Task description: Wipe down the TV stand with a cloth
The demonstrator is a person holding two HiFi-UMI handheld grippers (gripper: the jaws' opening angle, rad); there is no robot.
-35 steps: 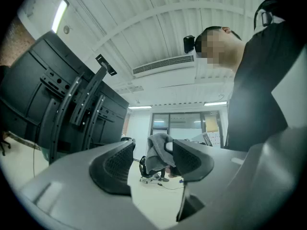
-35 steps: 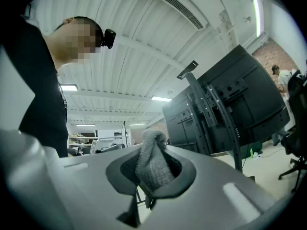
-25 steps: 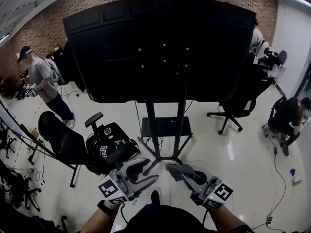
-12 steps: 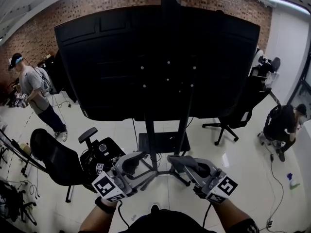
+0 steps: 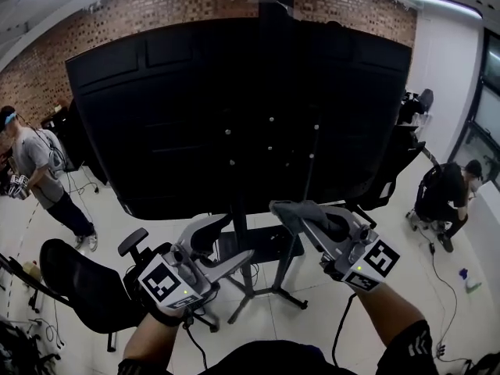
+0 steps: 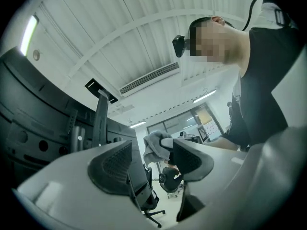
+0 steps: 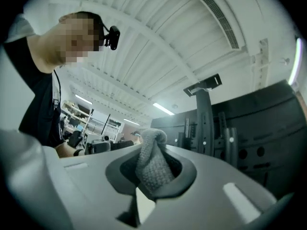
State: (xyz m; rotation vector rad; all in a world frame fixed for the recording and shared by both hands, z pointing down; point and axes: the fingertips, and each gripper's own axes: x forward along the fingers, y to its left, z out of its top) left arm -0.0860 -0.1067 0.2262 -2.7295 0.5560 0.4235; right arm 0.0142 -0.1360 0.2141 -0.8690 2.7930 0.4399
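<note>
Though a grey lump in the head view, textured cloth (image 7: pixel 152 163) clamped in right tongs (image 5: pixel 294 209); left tongs (image 5: pixel 239 236) apart, empty.

- Left gripper (image 5: pixel 223 245) is held forward, tilted slightly upward; jaws stand apart with nothing between them
- Right gripper (image 5: pixel 306 217) sits higher alongside; jaws clamp a grey cloth (image 5: pixel 291 208)

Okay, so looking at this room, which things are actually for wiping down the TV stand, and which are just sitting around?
For the job:
- cloth, clamped in the right gripper
- TV stand
- left gripper, open and empty

Just about:
- office chair by the left gripper
- small bottle on the floor
- standing person, crouching person
</note>
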